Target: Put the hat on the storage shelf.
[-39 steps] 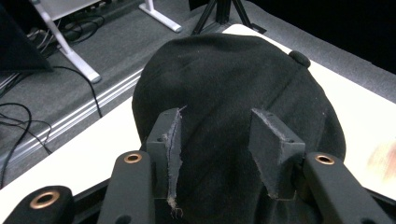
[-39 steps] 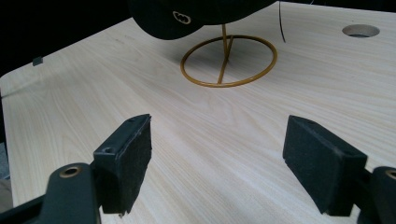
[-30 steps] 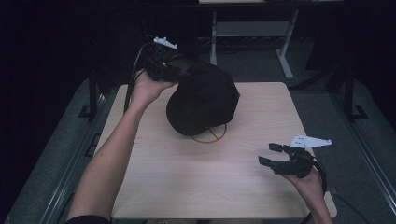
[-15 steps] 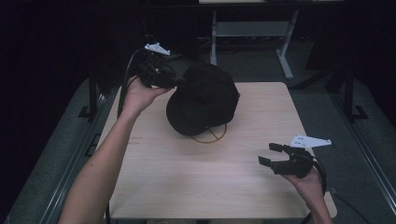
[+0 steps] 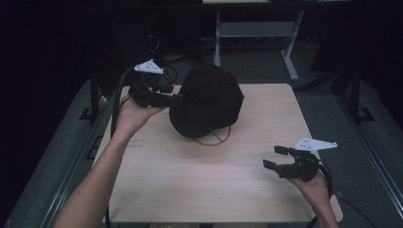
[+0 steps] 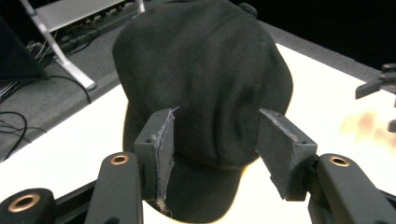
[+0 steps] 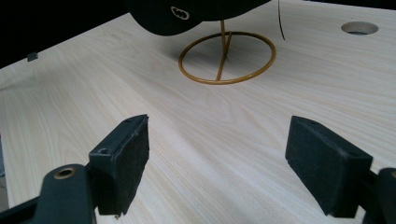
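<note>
Fingers (image 6: 161, 149) of the left gripper (image 6: 215, 154) are seen spread apart in the left gripper view, with the brim of a black cap (image 5: 206, 107) lying between them; no pad can be confirmed as pressing on the fabric. On the right gripper (image 7: 224, 163) the 2 pads (image 7: 128, 154) are likewise held wide apart, with bare wood between them and nothing gripped.

The cap is made of dark, matte cloth with a rounded crown and a short curved brim. A small pale emblem (image 7: 180, 12) is shown on its underside edge in the right gripper view. It is perched on a thin gold wire stand (image 7: 227, 56), made up of a ring lying flat on the table (image 5: 190, 180) and a slim upright rising from it. The cap is tilted and is placed toward the far middle of the tabletop, its crown overhanging the ring on the left.

In the high view the left gripper is held at the far left corner of the table, level with the cap's left side and just beside it. The right gripper is held near the right front edge, well apart from the cap. A broad stretch of open pale wood is left between the stand and the front edge. A round hole (image 7: 358, 28) is cut in the tabletop beyond the stand. Dark floor and a white metal frame (image 5: 290, 61) are seen past the far edge.
</note>
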A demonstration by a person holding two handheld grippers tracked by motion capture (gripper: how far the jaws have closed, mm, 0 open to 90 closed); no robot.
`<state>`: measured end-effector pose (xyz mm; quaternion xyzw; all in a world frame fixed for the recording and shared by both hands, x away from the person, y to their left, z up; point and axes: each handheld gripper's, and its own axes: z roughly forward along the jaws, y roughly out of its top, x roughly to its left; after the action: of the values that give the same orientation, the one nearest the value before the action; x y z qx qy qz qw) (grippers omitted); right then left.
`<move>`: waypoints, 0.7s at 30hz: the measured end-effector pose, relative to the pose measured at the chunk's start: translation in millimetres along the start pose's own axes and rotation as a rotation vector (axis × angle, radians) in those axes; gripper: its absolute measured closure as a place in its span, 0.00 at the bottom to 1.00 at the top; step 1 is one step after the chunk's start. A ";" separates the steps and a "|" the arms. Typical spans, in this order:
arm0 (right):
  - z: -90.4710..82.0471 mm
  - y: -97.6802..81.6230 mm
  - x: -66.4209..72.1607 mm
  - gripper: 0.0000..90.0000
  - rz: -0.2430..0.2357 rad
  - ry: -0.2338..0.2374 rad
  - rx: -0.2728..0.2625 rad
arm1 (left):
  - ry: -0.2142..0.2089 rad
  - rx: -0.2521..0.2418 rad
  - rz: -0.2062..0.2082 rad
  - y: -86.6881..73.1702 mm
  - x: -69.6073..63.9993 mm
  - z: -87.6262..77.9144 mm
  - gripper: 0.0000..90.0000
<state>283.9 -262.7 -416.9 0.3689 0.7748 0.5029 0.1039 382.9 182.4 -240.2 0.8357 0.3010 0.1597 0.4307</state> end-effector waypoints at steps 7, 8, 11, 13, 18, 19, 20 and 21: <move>0.4 -0.1 0.4 0.22 -0.002 0.004 0.006 | 0.005 -0.047 -0.010 -39.6 -14.5 -13.7 0.49; 0.5 -0.1 0.5 0.22 -0.002 0.004 0.007 | 0.001 -0.053 -0.014 -46.4 -15.7 -15.3 0.48; 1.1 -0.3 0.9 0.21 -0.004 0.002 0.009 | 0.014 -0.057 -0.020 -65.6 -19.8 -17.7 0.46; 1.6 -0.4 1.1 0.21 -0.008 0.000 0.011 | 0.007 -0.053 -0.032 -76.4 -22.8 -18.5 0.45; 1.9 -1.7 3.1 0.21 -0.009 -0.002 0.017 | 0.011 -0.063 -0.038 -101.0 -34.1 -24.1 0.41; 1.8 -2.3 3.4 0.21 -0.010 -0.004 0.014 | 0.013 -0.065 -0.038 -106.2 -36.5 -25.7 0.40; 1.7 -2.6 3.5 0.21 -0.010 -0.004 0.012 | 0.013 -0.069 -0.045 -112.0 -38.8 -27.3 0.40; 1.7 -2.8 3.8 0.21 -0.010 -0.004 0.010 | 0.009 -0.075 -0.057 -119.6 -41.9 -28.5 0.39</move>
<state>280.8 -259.6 -419.3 0.3665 0.7790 0.4976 0.1063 292.0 226.9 -321.6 0.8092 0.3203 0.1624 0.4649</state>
